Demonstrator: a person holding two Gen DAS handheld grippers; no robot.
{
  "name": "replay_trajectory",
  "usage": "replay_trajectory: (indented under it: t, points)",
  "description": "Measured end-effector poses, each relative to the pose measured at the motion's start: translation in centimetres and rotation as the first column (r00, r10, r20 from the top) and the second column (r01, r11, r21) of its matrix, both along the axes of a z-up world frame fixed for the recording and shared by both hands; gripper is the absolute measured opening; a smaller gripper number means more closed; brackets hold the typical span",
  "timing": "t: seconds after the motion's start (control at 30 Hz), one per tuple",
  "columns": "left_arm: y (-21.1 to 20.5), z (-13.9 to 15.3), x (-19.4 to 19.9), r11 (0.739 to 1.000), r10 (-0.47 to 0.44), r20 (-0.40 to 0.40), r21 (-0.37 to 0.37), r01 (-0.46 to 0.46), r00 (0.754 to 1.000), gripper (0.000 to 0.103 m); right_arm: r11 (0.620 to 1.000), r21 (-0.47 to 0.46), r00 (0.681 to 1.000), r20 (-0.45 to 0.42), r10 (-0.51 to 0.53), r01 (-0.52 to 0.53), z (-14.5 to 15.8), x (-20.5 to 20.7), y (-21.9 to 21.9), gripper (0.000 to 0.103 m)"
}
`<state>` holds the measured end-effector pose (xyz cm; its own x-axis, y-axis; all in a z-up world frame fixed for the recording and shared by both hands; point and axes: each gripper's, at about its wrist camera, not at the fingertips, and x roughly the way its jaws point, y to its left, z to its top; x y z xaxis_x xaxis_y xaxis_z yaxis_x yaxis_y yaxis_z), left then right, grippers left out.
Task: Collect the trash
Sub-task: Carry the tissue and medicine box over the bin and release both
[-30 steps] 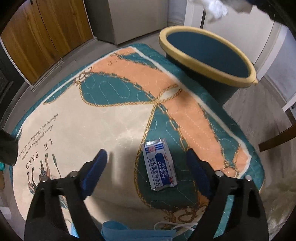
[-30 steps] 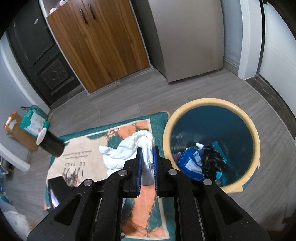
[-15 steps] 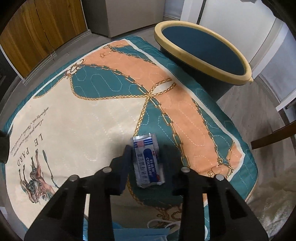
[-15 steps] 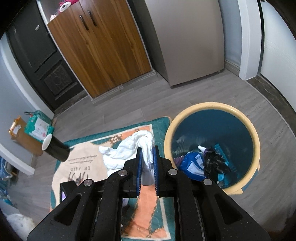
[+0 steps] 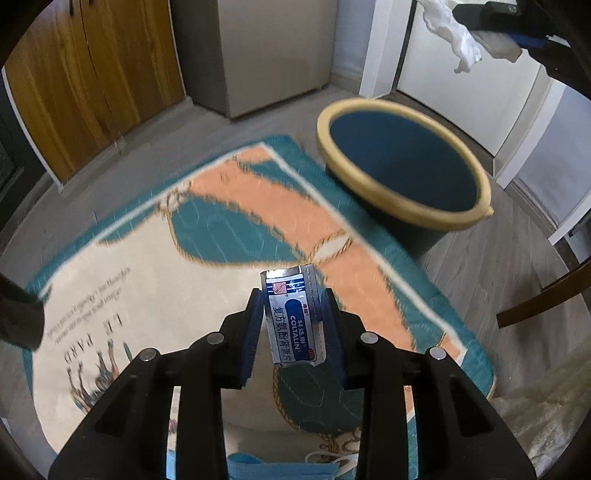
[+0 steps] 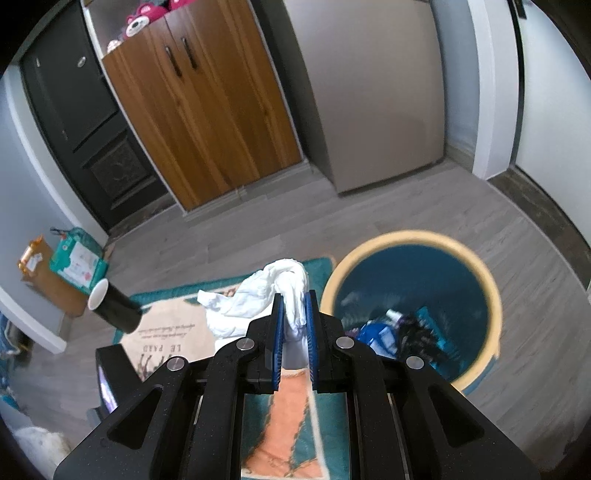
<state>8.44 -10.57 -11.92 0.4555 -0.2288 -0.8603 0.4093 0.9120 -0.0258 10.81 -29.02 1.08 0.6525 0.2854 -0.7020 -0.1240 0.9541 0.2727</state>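
Note:
My left gripper (image 5: 293,314) is shut on a silver and blue medicine sachet (image 5: 293,321), held upright above the patterned rug (image 5: 147,280). The blue bin with a yellow rim (image 5: 402,173) stands beyond it to the right. My right gripper (image 6: 294,314) is shut on a crumpled white tissue (image 6: 258,295) that hangs out to the left of its blue pads. Under and to the right of it is the same bin (image 6: 480,280), holding several pieces of trash. In the left wrist view the tissue (image 5: 454,33) and the right gripper show at the top right.
A black cup with a white inside (image 6: 110,306) lies on the rug's left edge. A blue face mask (image 5: 280,469) lies on the rug near me. A wooden cabinet (image 6: 199,110), a grey appliance (image 6: 373,92) and a dark chair leg (image 5: 546,299) surround the area.
My left gripper closed on the sachet that lay on the rug and lifted it. My right gripper rose with the tissue, and the floor looks farther off.

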Motion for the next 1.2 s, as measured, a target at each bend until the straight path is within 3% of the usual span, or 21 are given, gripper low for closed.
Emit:
replay_trajectory:
  t: [0.33,0.43,0.5,0.8,1.2]
  points:
    - [-1.3,3.9,0.3,0.998,-0.037,0.104,-0.036,0.041,0.994,0.032,0.993,-0.041,0.988,0.112,-0.105,0.110,4.2,-0.6,-6.6,0.012]
    - [-2.3,4.6,0.3,0.998,-0.069,0.144,-0.004,0.070,0.987,0.032,0.987,-0.031,0.982,0.108,-0.153,0.157,4.0,-0.6,-9.2,0.012]
    - [-3.0,5.1,0.5,0.996,-0.085,0.160,0.001,0.085,0.983,0.032,0.982,-0.027,0.978,0.100,-0.185,0.189,3.6,-0.5,-10.7,0.012]
    - [-6.6,8.6,2.9,0.985,-0.110,0.220,-0.108,0.136,0.969,0.032,0.962,-0.005,0.962,0.007,-0.271,0.271,0.0,0.8,-14.0,0.012]
    - [-11.5,5.7,5.4,0.979,-0.167,0.189,-0.087,0.186,0.968,0.032,0.953,-0.024,0.941,-0.152,-0.301,0.301,-5.8,3.9,-14.0,0.013]
